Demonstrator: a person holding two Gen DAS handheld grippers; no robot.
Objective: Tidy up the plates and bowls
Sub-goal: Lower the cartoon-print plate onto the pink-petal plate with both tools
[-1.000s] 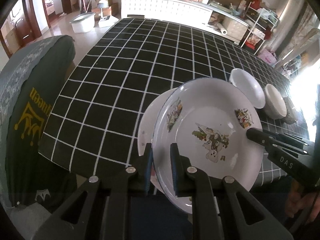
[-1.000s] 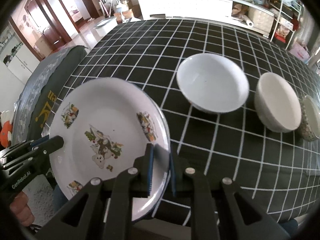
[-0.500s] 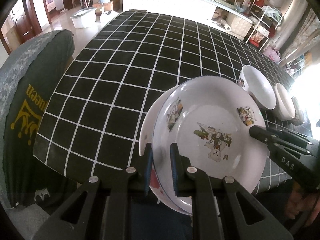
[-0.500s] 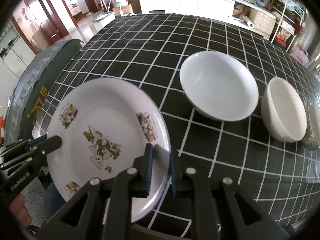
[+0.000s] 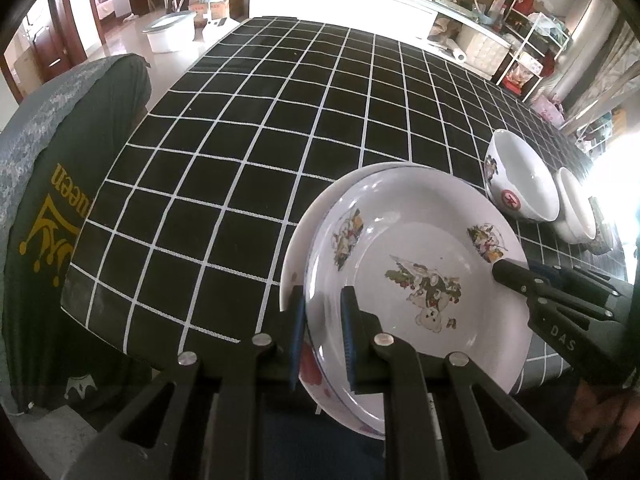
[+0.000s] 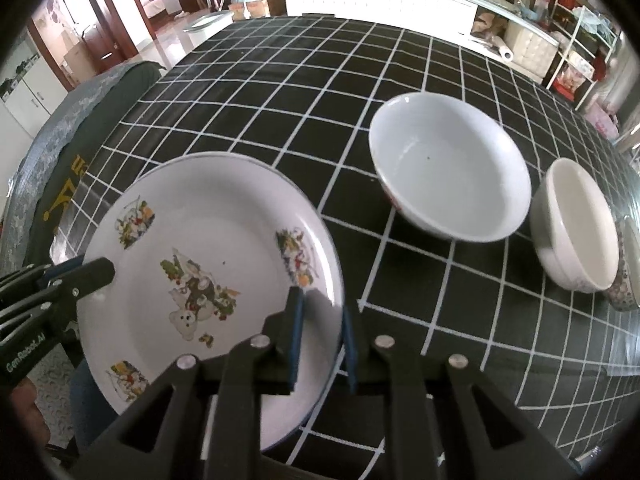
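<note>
Risk of a slip: plate pinched only at two spots of the rim, half beyond the table edge; uneven pull or early letting go likely to tilt it and drop it to the floor. Also possible knock against the bowl ahead-right. Second plate just under, offset to the left. Left gripper clamped on the near rim, pointing forward, slightly downward. Right gripper clamped on the opposite rim, similarly low and level.
</note>
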